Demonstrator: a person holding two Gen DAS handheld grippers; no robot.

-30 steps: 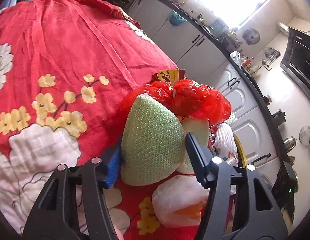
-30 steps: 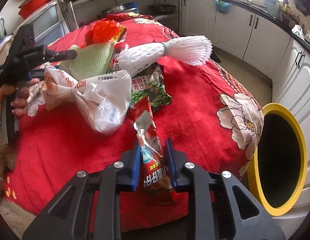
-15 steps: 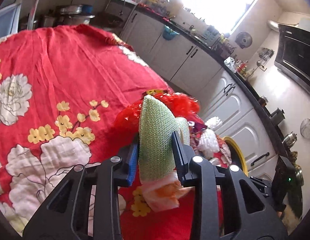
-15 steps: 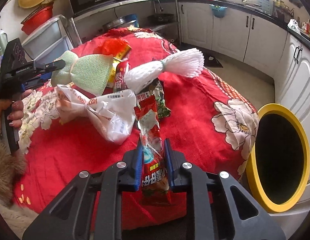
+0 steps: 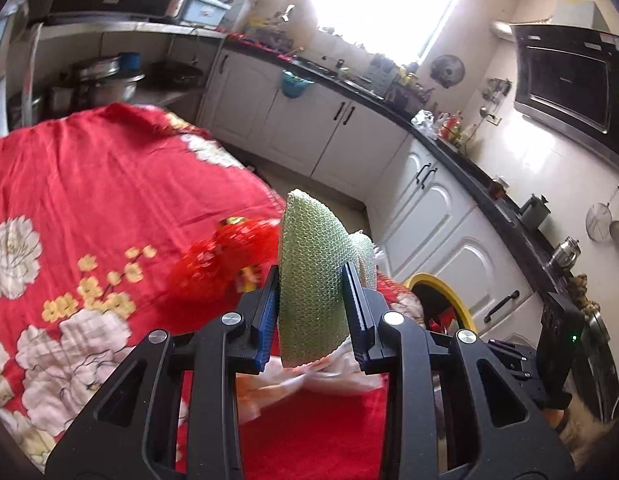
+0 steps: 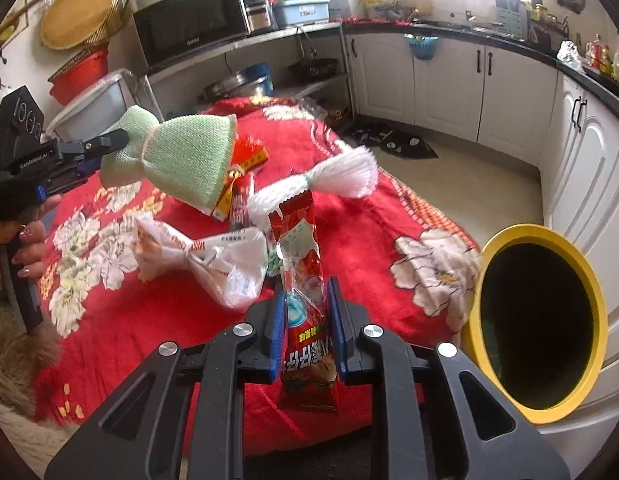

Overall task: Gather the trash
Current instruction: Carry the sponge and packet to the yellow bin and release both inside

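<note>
2 grips full | white plastic bag [image 6: 233,268], white foam net [image 6: 329,180] on red cloth [image 6: 361,232]

The bin [image 6: 537,320] stands right of the table [image 6: 369,240], apparently just beside it.

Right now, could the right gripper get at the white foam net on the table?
Probably not yet: the right gripper is shut on the red snack wrapper. The white foam net lies uncovered beyond it.
</note>
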